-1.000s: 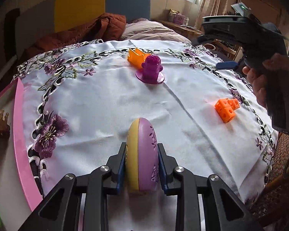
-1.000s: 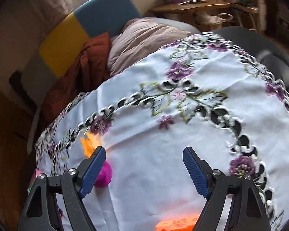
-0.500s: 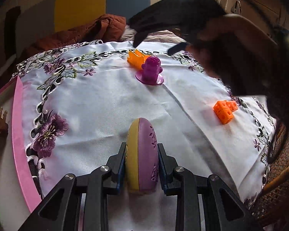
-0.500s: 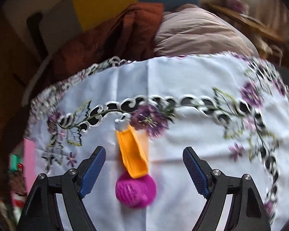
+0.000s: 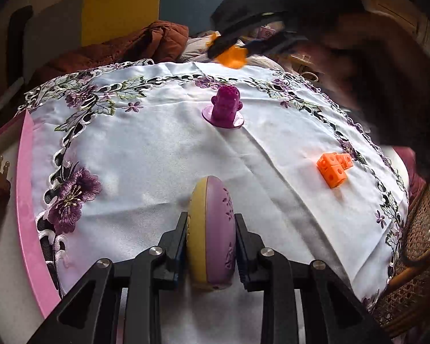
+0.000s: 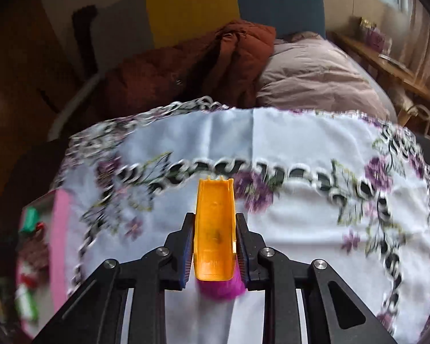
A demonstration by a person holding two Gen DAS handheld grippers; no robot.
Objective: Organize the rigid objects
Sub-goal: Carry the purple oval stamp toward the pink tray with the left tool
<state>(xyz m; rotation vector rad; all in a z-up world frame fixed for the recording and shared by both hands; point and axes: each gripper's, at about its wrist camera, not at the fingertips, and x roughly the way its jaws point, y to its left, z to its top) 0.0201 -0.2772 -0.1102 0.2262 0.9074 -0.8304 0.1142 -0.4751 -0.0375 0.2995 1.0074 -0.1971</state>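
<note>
My left gripper (image 5: 210, 246) is shut on a purple and yellow oval toy (image 5: 212, 229), held low over the white embroidered tablecloth (image 5: 157, 154). My right gripper (image 6: 215, 243) is shut on an orange channel-shaped piece (image 6: 215, 226); in the left wrist view the piece (image 5: 232, 56) hangs in the air above the table's far edge. A magenta figure on a round base (image 5: 225, 107) stands on the cloth; in the right wrist view it (image 6: 220, 288) shows just below the orange piece. An orange cube cluster (image 5: 334, 169) lies at the right.
A pink-rimmed tray (image 5: 25, 200) with small items lies at the left edge, also in the right wrist view (image 6: 61, 229). A rust jacket (image 6: 215, 66) and pillow (image 6: 315, 77) lie beyond the table. A wicker chair (image 5: 415, 258) is at the right.
My right gripper has closed on the orange piece and lifted it off the cloth from behind the magenta figure. My left gripper still holds the oval toy in place.
</note>
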